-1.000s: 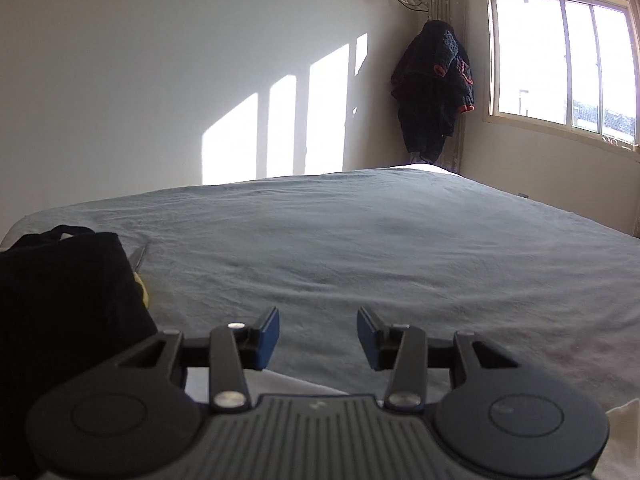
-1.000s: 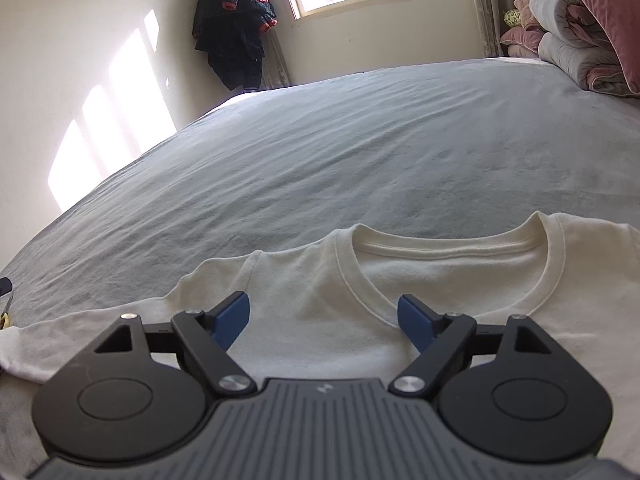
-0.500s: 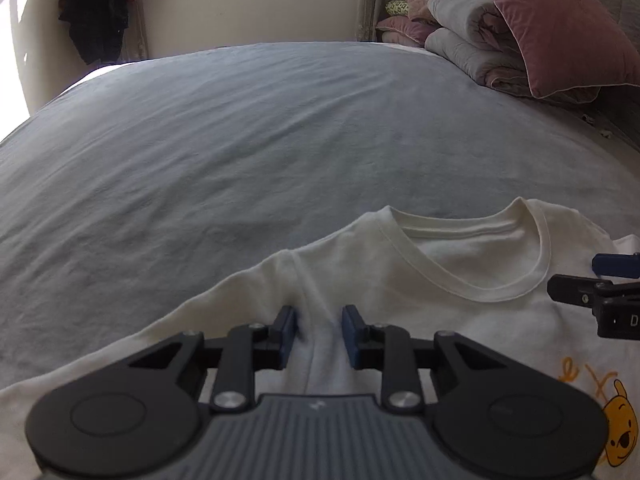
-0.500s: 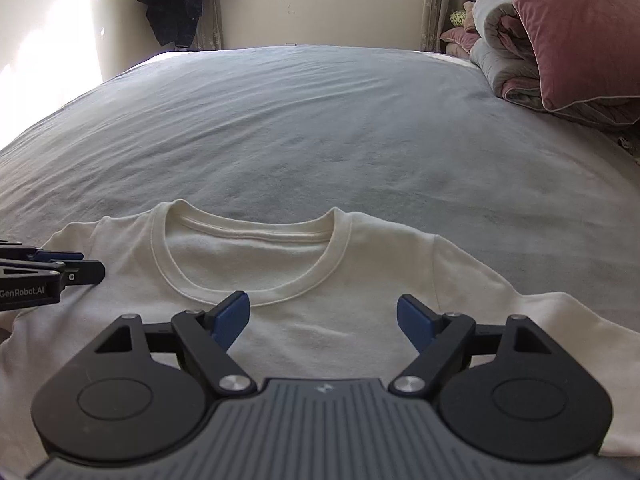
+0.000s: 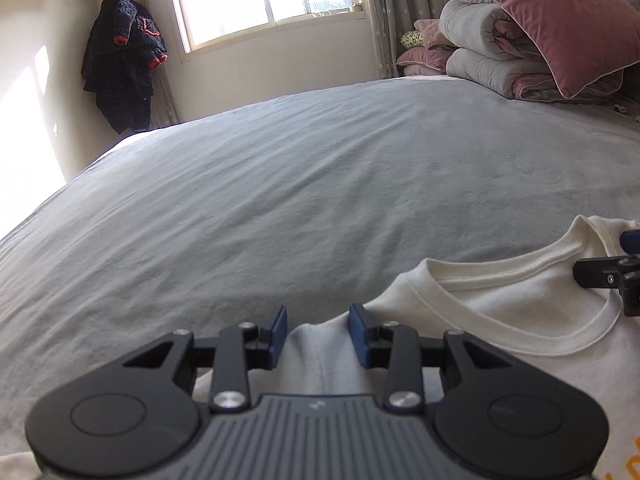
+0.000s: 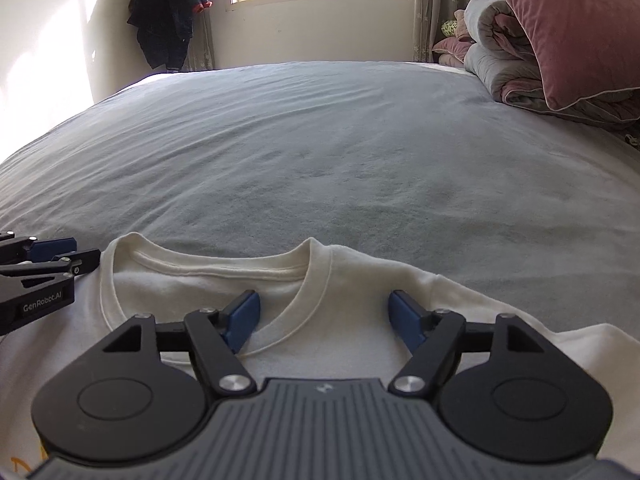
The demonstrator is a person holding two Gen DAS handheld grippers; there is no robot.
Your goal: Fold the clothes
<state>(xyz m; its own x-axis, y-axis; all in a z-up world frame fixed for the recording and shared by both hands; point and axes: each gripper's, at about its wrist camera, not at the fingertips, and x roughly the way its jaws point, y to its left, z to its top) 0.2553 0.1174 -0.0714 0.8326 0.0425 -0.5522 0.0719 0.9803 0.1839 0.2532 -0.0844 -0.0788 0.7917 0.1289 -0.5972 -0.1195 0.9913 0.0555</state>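
A cream T-shirt (image 5: 500, 312) (image 6: 180, 288) lies face up on the grey bed, collar toward the far side, with an orange print at its near edge. My left gripper (image 5: 318, 336) (image 6: 60, 256) sits low over the shirt's left shoulder. Its fingers are partly apart, with a ridge of fabric between them but not pinched. My right gripper (image 6: 324, 316) (image 5: 608, 258) is wide open over the right side of the collar: one finger is inside the neckline, the other over the right shoulder.
The grey bedsheet (image 6: 320, 160) stretches far beyond the shirt. Pink pillows and folded quilts (image 6: 560, 40) are stacked at the back right. A dark jacket (image 6: 172, 8) hangs beside the window in the far corner.
The left gripper swung from a black garment on the bed's left side onto the shirt's left shoulder; its fingers narrowed, then widened a little. The right gripper shifted to the collar's right side, staying open.
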